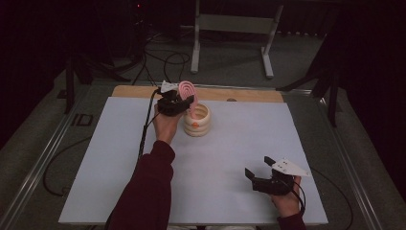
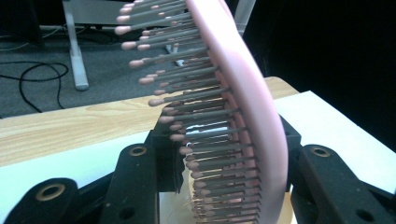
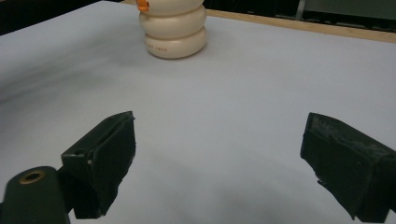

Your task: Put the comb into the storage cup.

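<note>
A pink hairbrush (image 1: 187,91) with grey, pink-tipped bristles (image 2: 196,116) stands upright, its lower end inside a cream ribbed cup (image 1: 197,122) at the back middle of the white mat. My left gripper (image 1: 184,103) reaches in from the left at the cup's rim. In the left gripper view (image 2: 229,149) one pad lies at the bristle tips and the other against the brush's smooth back. My right gripper (image 1: 258,166) rests low over the mat at the near right, jaws wide apart with nothing between them (image 3: 217,158). It faces the cup (image 3: 173,28), which has an orange mark.
The white mat (image 1: 230,143) covers a wooden table whose far edge (image 1: 249,95) shows behind the cup. Beyond it, cables (image 1: 167,60) lie on the floor beside white metal stand legs (image 1: 195,43). A metal rail (image 1: 43,158) runs along the table's left side.
</note>
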The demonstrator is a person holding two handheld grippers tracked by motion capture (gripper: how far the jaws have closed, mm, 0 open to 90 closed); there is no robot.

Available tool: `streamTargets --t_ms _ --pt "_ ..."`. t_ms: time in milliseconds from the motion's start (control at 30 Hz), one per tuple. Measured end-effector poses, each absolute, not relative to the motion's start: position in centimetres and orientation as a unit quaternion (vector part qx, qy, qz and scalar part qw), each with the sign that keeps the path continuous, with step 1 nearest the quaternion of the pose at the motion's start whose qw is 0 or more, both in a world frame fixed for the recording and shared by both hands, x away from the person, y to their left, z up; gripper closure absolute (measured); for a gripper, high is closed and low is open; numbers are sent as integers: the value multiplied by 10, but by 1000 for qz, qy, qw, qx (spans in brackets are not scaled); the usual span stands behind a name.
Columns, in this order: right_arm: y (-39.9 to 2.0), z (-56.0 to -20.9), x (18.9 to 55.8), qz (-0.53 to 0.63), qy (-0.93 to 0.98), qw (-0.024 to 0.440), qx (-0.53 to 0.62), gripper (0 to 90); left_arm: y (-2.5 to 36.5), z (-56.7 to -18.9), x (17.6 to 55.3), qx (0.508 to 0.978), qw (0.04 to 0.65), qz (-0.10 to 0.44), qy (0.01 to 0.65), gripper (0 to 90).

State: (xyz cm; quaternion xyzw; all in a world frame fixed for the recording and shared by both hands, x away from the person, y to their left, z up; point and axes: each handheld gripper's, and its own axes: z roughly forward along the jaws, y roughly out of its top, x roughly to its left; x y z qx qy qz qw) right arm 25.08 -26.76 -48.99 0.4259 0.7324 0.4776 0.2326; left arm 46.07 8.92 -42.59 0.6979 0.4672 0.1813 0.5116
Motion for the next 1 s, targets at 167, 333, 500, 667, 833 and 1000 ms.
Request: streamTargets --t_ms 167,333,500,667,833,1000 --pt "-267 -490 251 477 732 233 427 105 93 -428 461 696 507 181 476 517" --pt "-267 -490 251 477 732 233 427 104 94 -430 462 694 501 179 485 458" --pt "-267 -490 251 477 732 232 427 105 95 -432 462 694 496 185 489 378" --pt "-267 -490 251 477 732 233 427 104 95 -430 460 690 488 203 494 315" --pt "-267 -490 250 478 731 233 427 104 94 -430 458 696 477 220 490 259" --pt "-267 -490 250 478 732 233 427 104 97 -431 456 694 470 236 491 206"
